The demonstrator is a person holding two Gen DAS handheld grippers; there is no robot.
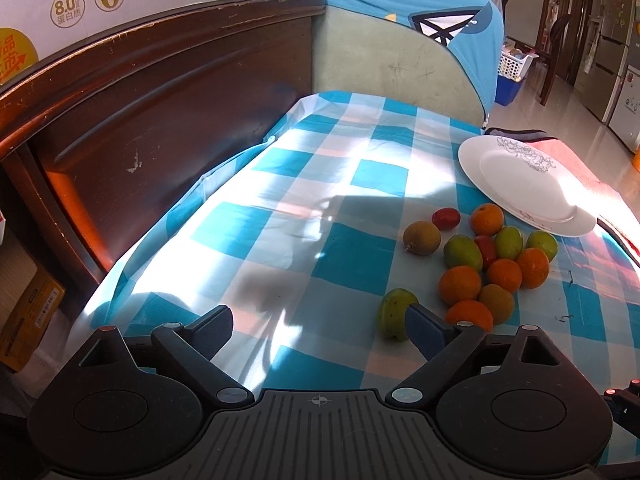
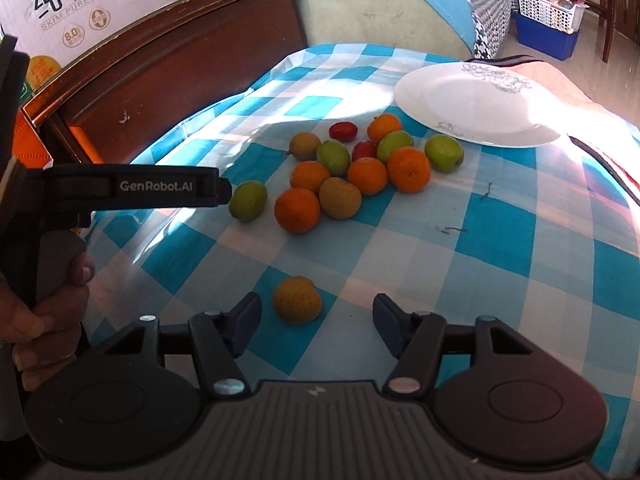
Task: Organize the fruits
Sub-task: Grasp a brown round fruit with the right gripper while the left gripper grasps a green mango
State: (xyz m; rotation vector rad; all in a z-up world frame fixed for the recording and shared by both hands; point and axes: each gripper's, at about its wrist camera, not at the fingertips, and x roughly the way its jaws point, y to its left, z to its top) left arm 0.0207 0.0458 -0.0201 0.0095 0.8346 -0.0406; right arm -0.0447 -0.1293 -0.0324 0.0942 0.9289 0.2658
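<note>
Fingers of the left gripper (image 1: pixel 318 330) stand wide apart over the checked desk (image 1: pixel 280 200), one tip overlapping a green fruit (image 1: pixel 394 314), perhaps touching it. Other fruits cluster beside an empty white plate (image 1: pixel 520 184).

From the right wrist, the right gripper (image 2: pixel 316 324) fingers stand apart around a yellowish-brown fruit (image 2: pixel 297 299), roundish with no clear long axis, not pressing it.

Table w/ blue-white check cloth (image 2: pixel 500 260); on it: white plate (image 2: pixel 472 108), loose fruit pile (image 2: pixel 352 168).
</note>
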